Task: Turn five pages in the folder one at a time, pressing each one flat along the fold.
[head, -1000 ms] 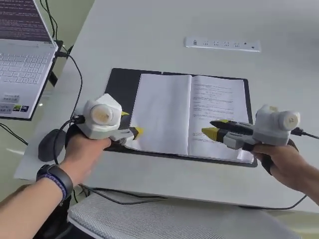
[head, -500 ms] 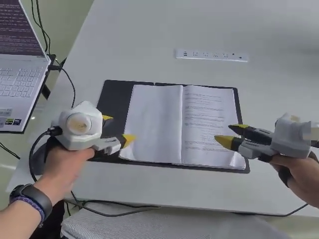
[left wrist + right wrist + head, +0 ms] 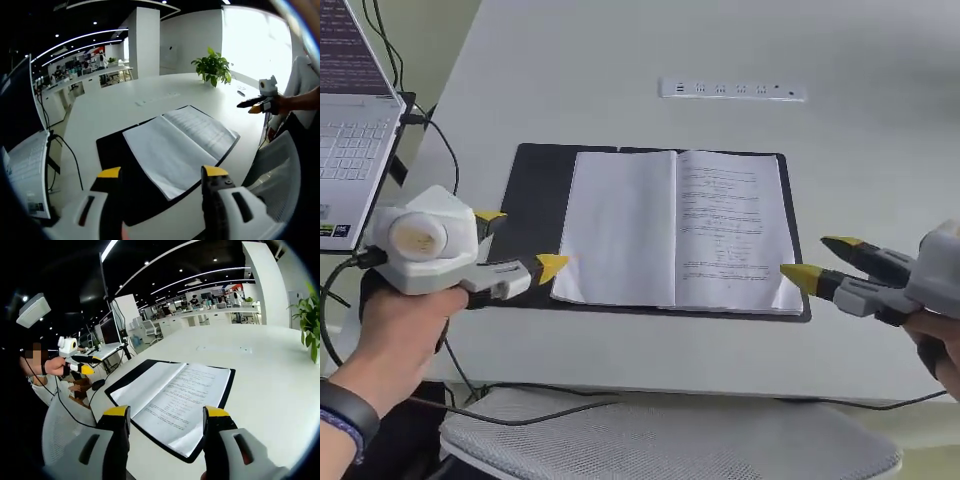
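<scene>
Your left gripper (image 3: 521, 240) and right gripper (image 3: 820, 258) hang by the open folder's (image 3: 535, 200) near corners on the desk (image 3: 620, 60), jaws spread wide, holding nothing.

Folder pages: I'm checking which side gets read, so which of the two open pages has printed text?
The right-hand page, nearer the right gripper: lines of print cover it, while the left-hand page is blank white.

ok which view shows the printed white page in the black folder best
The head view: the printed white page lies nearly square-on, with its text lines distinct. The right gripper view shows it slanted and fisheye-bent; the left gripper view shows it farther off and foreshortened.
</scene>
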